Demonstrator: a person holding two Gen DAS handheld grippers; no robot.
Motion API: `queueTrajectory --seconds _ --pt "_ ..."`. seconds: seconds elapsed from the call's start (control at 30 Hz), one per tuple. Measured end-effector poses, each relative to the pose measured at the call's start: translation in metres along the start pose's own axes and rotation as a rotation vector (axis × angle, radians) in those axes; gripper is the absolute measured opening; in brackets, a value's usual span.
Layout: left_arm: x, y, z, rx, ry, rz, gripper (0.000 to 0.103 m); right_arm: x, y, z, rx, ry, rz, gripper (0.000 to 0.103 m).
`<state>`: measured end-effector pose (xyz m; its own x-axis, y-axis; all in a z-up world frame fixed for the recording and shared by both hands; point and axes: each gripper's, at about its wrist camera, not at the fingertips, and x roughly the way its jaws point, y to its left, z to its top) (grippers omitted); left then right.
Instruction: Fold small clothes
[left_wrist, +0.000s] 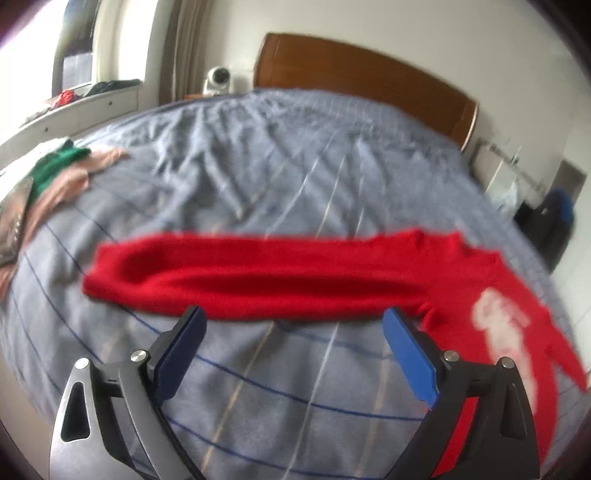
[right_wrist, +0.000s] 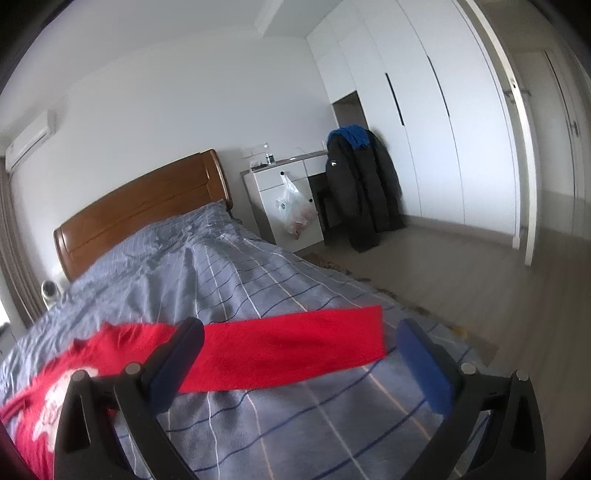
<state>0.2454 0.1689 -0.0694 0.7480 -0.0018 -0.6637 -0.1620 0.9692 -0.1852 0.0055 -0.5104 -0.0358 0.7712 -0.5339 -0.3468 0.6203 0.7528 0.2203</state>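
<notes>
Both tongs hang over the bed's near edge, spread wide and pinching nothing: the left tongs just short of one sleeve, the right tongs with the other sleeve lying across behind their tips. The red sweater lies flat on the grey checked bedcover, sleeves stretched out sideways, a white print on its chest. Farther off, a heap of green and pink clothes sits at the bed's left edge, and the wooden headboard stands beyond.

Bare bedspread lies open beyond the red top; a clothes pile blocks the bed's far left edge.
</notes>
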Motion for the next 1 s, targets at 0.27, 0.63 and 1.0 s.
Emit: queueTrajectory --seconds 0.27,0.63,1.0 --pt "0.029 0.003 -0.031 0.041 0.125 0.068 0.103 0.002 -0.008 0.001 0.041 0.007 -0.006 0.102" --pt "0.029 -0.006 -0.043 0.087 0.109 0.144 0.103 0.007 -0.008 0.001 0.048 0.026 -0.010 0.103" --pt "0.031 -0.009 -0.045 0.109 0.109 0.158 0.103 0.010 -0.007 0.000 0.048 0.037 -0.026 0.103"
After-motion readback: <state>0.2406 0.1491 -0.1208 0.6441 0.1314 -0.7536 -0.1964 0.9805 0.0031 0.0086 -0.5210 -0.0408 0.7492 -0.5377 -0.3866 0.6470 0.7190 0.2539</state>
